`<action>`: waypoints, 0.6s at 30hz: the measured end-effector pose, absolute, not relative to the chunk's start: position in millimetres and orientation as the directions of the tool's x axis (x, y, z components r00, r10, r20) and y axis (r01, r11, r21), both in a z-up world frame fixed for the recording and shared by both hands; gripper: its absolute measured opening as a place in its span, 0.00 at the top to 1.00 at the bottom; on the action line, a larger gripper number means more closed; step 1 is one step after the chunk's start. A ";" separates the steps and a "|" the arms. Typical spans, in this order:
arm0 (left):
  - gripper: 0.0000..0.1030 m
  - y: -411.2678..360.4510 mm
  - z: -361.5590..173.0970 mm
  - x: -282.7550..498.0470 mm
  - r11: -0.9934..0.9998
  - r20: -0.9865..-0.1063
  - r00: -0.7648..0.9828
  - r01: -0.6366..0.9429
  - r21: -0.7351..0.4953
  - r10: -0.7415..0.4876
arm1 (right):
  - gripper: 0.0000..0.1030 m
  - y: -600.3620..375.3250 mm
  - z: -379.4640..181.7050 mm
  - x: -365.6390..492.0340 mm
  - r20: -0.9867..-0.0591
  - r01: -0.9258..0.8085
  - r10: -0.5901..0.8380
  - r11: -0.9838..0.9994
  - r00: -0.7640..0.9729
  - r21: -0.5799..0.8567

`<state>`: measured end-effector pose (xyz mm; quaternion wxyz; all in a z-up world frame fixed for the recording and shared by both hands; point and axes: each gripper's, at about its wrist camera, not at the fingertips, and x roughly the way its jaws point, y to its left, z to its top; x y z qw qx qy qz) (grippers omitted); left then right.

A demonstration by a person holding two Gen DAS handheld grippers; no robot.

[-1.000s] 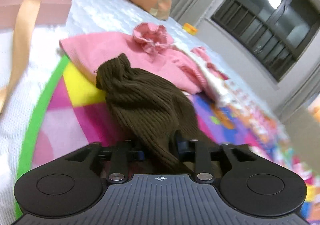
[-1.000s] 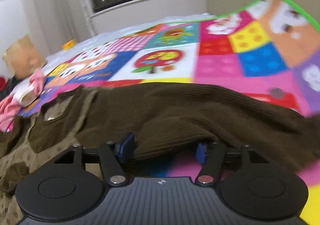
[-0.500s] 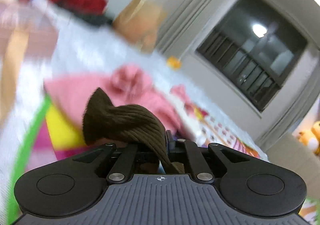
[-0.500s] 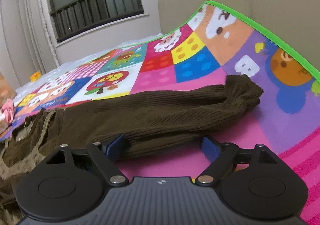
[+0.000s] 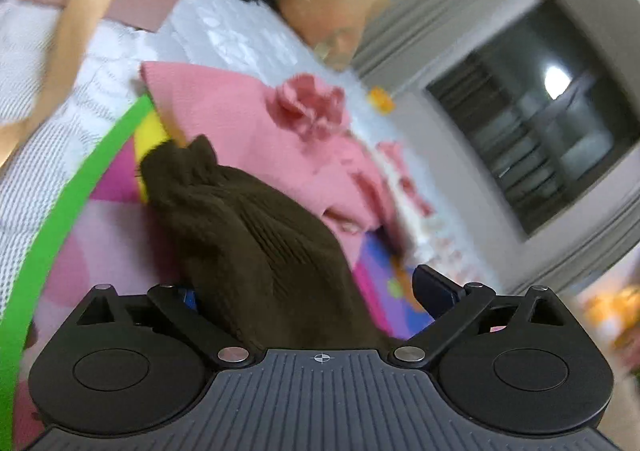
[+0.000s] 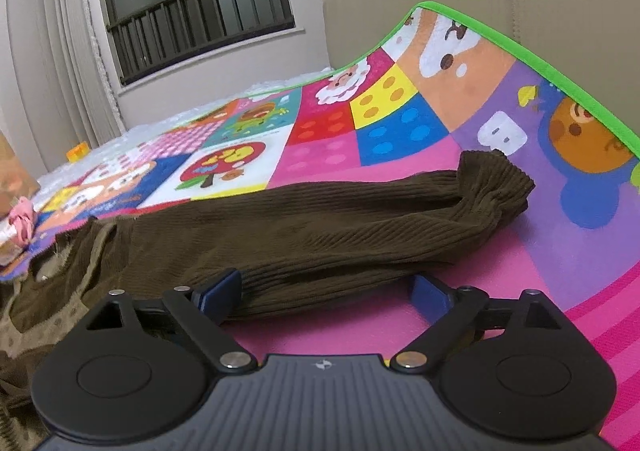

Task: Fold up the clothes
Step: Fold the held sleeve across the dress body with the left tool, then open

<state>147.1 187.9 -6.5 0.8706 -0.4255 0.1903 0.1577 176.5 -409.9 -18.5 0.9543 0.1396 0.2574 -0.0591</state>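
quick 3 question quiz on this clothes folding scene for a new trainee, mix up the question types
1. True or false: the brown ribbed sweater lies on a colourful play mat.
2. Multiple choice: in the left wrist view, what lies just beyond the brown sleeve? A) a blue towel B) a pink garment C) a white shoe
3. Short answer: is the right gripper clamped on the sweater?

Key:
1. True.
2. B.
3. No. Its jaws are opening; the sleeve's edge lies between them, the right pad clear of the cloth.
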 end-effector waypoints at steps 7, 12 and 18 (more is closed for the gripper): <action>0.91 147.1 33.4 171.6 0.757 -0.460 0.881 -0.378 -0.533 0.116 | 0.09 -428.5 -21.7 167.2 -0.456 0.184 -0.001 0.916 0.890 0.357; 0.91 67.3 85.6 194.7 0.893 -0.323 0.946 -0.154 -0.424 0.010 | 0.07 -435.0 -23.9 165.4 -0.433 0.163 0.033 0.899 0.901 0.407; 0.90 -38.7 91.2 233.0 0.926 -0.319 0.933 0.034 -0.377 -0.164 | 0.06 -442.1 -27.5 164.1 -0.412 0.148 0.061 0.877 0.909 0.458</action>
